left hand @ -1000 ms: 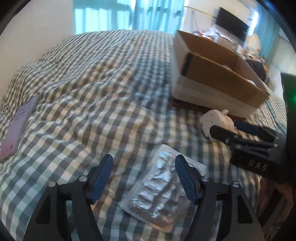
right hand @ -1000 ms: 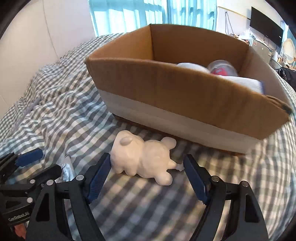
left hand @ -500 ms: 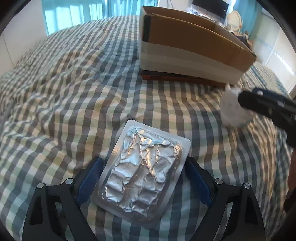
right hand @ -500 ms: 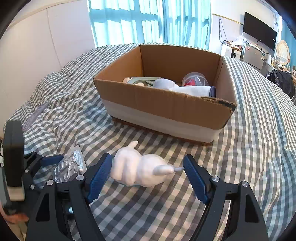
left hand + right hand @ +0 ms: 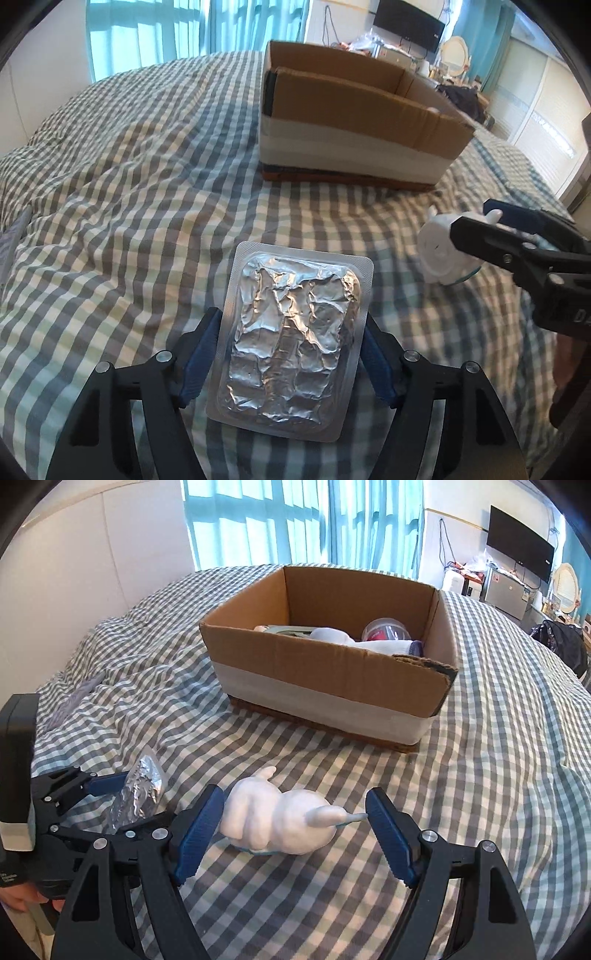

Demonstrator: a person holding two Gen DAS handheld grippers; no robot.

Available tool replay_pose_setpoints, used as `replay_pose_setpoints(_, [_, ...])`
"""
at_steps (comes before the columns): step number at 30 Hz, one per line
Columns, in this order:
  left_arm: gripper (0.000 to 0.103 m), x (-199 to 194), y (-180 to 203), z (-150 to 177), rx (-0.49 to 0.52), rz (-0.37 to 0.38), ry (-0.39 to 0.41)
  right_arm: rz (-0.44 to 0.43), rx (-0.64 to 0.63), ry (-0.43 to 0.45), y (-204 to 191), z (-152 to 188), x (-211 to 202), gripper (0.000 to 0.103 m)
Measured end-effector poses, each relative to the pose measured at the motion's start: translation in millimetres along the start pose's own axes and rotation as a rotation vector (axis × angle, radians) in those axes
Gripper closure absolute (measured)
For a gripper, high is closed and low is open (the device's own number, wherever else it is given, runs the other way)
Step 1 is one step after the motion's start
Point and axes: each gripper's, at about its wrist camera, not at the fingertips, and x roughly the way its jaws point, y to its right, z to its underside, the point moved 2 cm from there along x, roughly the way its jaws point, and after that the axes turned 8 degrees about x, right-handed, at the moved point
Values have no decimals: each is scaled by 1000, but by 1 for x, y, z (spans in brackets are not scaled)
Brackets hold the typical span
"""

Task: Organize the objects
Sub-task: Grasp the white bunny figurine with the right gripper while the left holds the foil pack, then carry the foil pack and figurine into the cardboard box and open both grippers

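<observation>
A silver foil blister pack [image 5: 291, 332] sits between my left gripper's [image 5: 291, 317] blue pads, which touch its two long edges; the jaws are closing on it. In the right wrist view the foil pack [image 5: 142, 790] stands on edge in that left gripper [image 5: 125, 801], off the bedcover. A white animal figurine [image 5: 277, 823] lies between my right gripper's [image 5: 295, 794] pads, one pad against its head and the other on its tail tip. The left wrist view shows the figurine [image 5: 439, 251] in the right gripper [image 5: 476, 218], at the right. An open cardboard box [image 5: 314, 672] stands behind.
Everything rests on a bed with a grey-and-white checked cover [image 5: 147, 184]. The box [image 5: 351, 147] holds white cloth and a clear container with red inside [image 5: 386, 629]. A pale flat sheet [image 5: 11, 243] lies at the bed's left edge. Curtained windows, a screen and furniture stand beyond.
The left jaws spread wider, then came in onto the pack's edges. The right gripper drew back from the box and rose a little, with the figurine staying between its pads.
</observation>
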Motion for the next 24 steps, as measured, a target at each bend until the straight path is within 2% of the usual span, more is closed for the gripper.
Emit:
replay_pose_setpoints(2, [31,-9,6,2,-2,-8,13,-1,-2,10,0,0,-7,24])
replay_pose_setpoints(3, [31,-14,7,1,-4,-12,23,-1,-5,19,-1,0,-12,38])
replay_pose_setpoints(4, [31,-18,8,-1,-6,-15,32,-1,-15,23,-2,0,-15,71])
replay_pose_setpoints(5, [31,-22,10,-2,-9,-17,38,-2,-25,24,-3,-1,-18,77])
replay_pose_setpoints(8, [31,-32,14,-8,-8,-21,61,26,-58,21,-6,1,-22,77])
replay_pose_setpoints(11, [31,-36,18,-8,-4,-22,66,-4,-33,10,-3,6,-22,77])
replay_pose_setpoints(12, [31,-37,18,-6,-4,-27,65,-17,-13,12,-1,7,-23,77])
replay_pose_setpoints(14, [31,-36,17,-5,-13,-43,59,-12,-9,11,0,8,-21,64])
replay_pose_setpoints(15, [31,-34,15,-4,-21,-60,55,1,-8,17,1,8,-21,40])
replay_pose_setpoints(16, [31,-33,13,-4,-27,-71,53,4,-3,27,1,8,-21,28])
replay_pose_setpoints(18, [31,-31,8,-5,-43,-93,51,-27,8,28,0,8,-16,28])
replay_pose_setpoints(24, [31,-23,-10,-8,-75,-136,52,-3,-16,-38,-7,9,19,21])
